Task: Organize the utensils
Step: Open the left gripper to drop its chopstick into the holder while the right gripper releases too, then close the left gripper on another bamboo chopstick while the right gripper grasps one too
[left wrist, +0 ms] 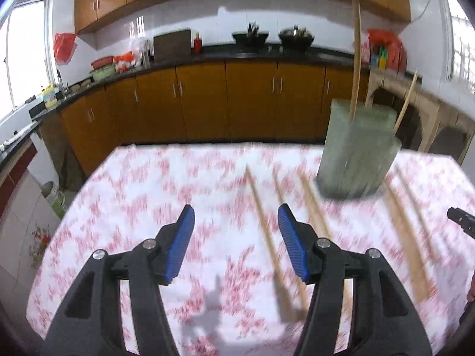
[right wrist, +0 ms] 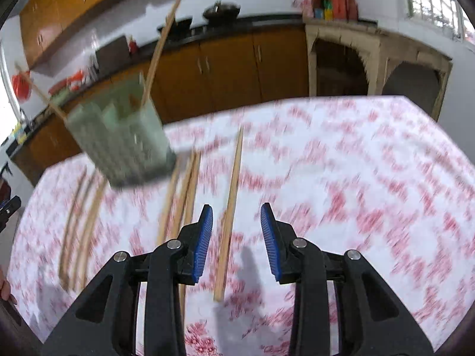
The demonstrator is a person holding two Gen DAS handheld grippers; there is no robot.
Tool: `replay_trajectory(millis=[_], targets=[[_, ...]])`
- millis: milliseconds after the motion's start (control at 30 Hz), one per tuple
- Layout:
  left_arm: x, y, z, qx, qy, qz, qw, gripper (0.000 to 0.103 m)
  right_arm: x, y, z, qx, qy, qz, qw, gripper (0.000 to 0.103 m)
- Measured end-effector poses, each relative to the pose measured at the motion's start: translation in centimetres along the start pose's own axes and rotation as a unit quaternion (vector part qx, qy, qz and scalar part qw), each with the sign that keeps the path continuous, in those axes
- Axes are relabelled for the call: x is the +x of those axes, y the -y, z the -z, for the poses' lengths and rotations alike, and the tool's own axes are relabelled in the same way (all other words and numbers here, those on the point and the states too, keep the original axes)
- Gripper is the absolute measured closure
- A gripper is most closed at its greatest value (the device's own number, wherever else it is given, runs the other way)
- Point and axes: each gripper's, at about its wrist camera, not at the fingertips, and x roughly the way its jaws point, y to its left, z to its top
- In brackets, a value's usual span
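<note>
Both grippers, left gripper (left wrist: 236, 218) and right gripper (right wrist: 236, 218), are hanging released, grasping nothing; rushing could be scattering the chopsticks (right wrist: 230, 216) or toppling the holder (right wrist: 124, 139).

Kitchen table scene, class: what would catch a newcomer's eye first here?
The red-flowered tablecloth fills both views. Loose wooden chopsticks lie across it. At the far edge stands a pale green holder with two chopsticks upright inside. Both blue-padded tongs, left and right, are open and empty.
</note>
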Motion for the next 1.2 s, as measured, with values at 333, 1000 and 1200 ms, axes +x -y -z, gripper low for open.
replay_trajectory(millis=[333, 1000, 1200], targets=[[2.1, 0.3, 4.3, -0.005, -0.051, 0.021, 0.9985, 0.025, 3.0, -1.0, 3.4, -0.039, -0.049, 0.018, 0.998, 0.082], [5.6, 4.0, 5.5, 0.032, -0.120, 0.049, 0.9911, 0.082, 3.2, 0.8, 2.8, -0.023, -0.039, 0.063, 0.997, 0.095], [6.8, 2.7, 4.4, 0.020, -0.123, 0.033, 0.9917, 0.095, 3.8, 0.9, 2.2, -0.024, -0.039, 0.064, 0.997, 0.095]])
